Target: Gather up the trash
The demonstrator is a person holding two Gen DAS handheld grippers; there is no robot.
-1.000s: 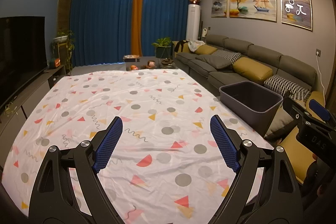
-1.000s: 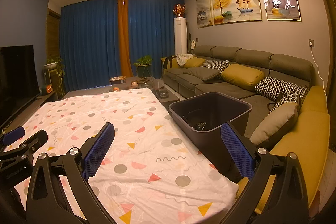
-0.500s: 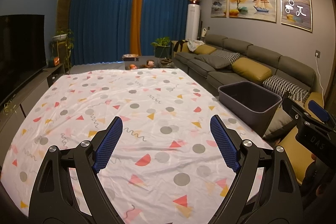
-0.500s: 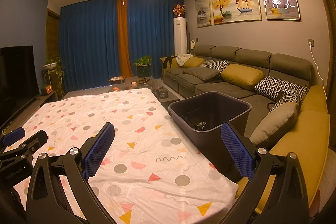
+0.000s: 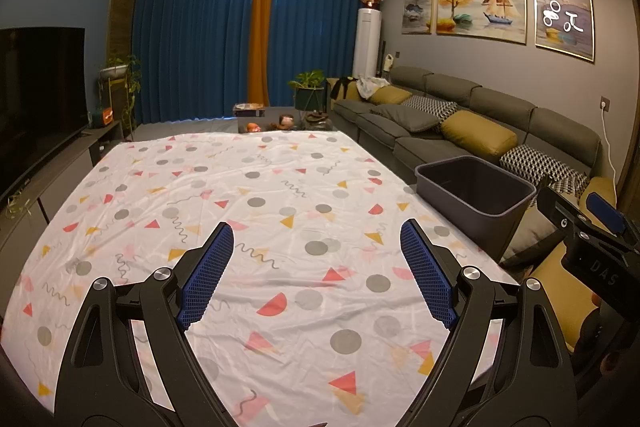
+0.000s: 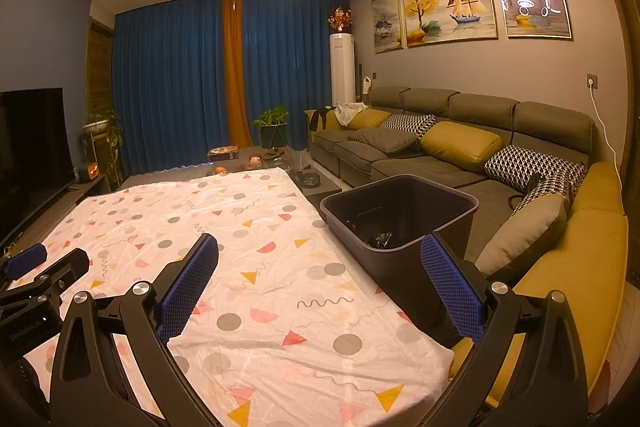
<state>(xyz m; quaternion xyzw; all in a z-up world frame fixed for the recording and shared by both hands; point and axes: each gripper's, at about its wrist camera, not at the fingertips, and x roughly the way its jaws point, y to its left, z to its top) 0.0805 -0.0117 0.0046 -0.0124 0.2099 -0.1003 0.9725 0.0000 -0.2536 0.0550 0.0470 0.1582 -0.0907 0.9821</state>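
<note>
A dark grey trash bin point(image 6: 400, 223) stands beside the right edge of the table; it also shows in the left wrist view point(image 5: 476, 195). Some dark crumpled trash point(image 6: 380, 239) lies at its bottom. The table point(image 5: 256, 187) is covered by a white cloth with coloured shapes and I see no trash on it. My left gripper point(image 5: 317, 235) is open and empty above the cloth's near part. My right gripper point(image 6: 320, 243) is open and empty, over the table's right edge near the bin.
A grey sofa point(image 6: 440, 155) with yellow and patterned cushions runs along the right wall. A TV point(image 5: 40, 95) on a low cabinet is at the left. A coffee table point(image 5: 276, 123) with items and plants stands beyond the table, before blue curtains.
Both views have shifted only slightly; the left gripper has tilted a little. Both grippers stay open and empty.
</note>
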